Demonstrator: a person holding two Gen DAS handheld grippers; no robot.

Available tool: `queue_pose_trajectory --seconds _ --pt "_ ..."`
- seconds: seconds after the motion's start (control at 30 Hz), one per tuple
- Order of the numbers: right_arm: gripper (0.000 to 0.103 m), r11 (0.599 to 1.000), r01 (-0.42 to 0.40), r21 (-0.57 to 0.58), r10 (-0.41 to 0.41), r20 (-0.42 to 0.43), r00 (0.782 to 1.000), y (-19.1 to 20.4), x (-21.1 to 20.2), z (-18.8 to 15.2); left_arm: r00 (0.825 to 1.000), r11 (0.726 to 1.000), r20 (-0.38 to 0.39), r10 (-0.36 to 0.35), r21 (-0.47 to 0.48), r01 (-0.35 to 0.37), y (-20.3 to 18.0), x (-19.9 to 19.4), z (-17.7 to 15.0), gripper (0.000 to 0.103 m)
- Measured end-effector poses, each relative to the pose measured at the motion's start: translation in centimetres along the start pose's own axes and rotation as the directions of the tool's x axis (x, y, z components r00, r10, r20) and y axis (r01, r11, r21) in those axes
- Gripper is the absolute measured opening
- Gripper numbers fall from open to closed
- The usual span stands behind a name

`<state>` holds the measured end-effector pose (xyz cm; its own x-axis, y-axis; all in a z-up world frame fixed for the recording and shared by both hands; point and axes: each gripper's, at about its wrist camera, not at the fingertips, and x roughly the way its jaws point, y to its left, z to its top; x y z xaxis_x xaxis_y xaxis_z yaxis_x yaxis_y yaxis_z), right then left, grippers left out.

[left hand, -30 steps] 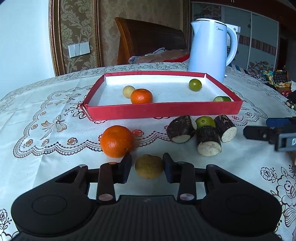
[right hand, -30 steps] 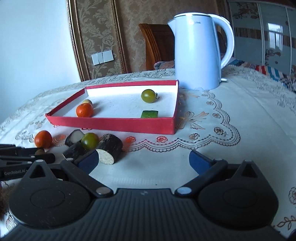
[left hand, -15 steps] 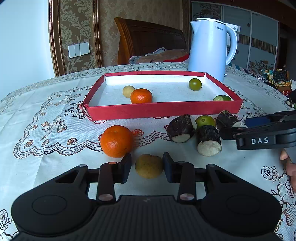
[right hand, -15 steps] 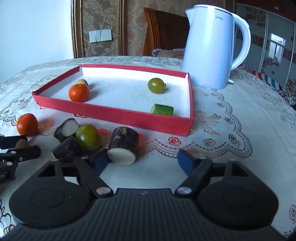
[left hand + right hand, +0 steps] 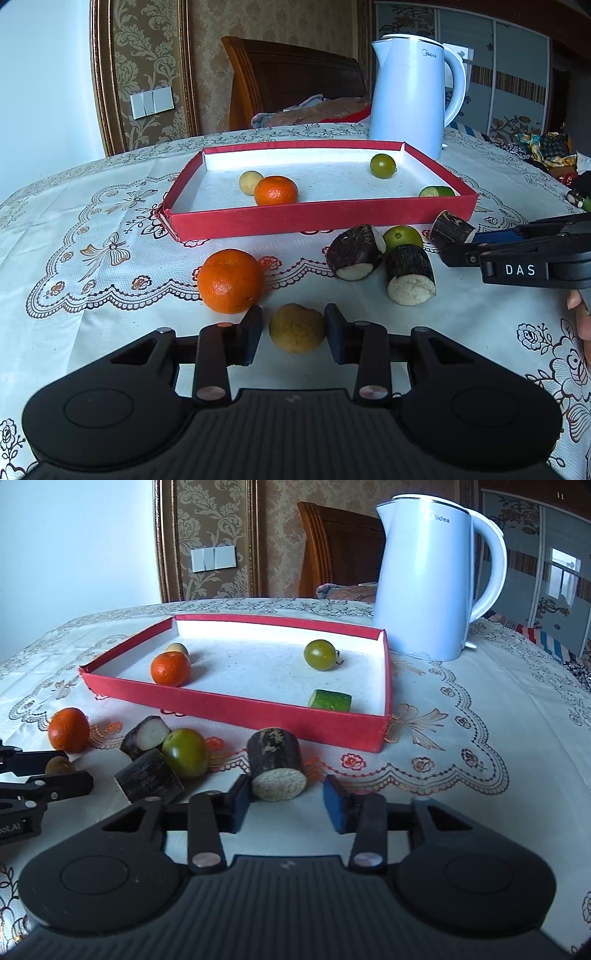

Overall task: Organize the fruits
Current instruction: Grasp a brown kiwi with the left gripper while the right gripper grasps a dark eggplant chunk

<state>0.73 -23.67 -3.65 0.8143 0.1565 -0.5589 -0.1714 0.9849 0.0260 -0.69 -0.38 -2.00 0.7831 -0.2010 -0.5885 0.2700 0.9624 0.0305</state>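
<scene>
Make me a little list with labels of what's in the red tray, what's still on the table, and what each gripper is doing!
In tray: the red tray holds a small orange, a pale round fruit, a green tomato and a cucumber piece.
On table: big orange, green fruit, three dark cane pieces.
Left hand-held gripper: open, around a yellow-brown fruit.
Right hand-held gripper: open, around the nearest cane piece.
Behind: white kettle.

The right gripper (image 5: 286, 805) is now low over the tablecloth (image 5: 461, 775) just before the tray's near edge, its fingers narrowed from a wide spread and flanking the rightmost sugarcane piece (image 5: 275, 762), a gap showing on the right side.
</scene>
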Motion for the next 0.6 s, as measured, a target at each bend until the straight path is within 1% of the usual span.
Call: queue_pose_trajectory --seconds 0.6 --pt "0.03 0.999 -0.027 0.033 0.026 0.033 0.999 -0.59 -0.44 -0.14 1.0 1.0 0.009 -0.003 0.008 0.003 -0.12 -0.21 -0.1 0.031"
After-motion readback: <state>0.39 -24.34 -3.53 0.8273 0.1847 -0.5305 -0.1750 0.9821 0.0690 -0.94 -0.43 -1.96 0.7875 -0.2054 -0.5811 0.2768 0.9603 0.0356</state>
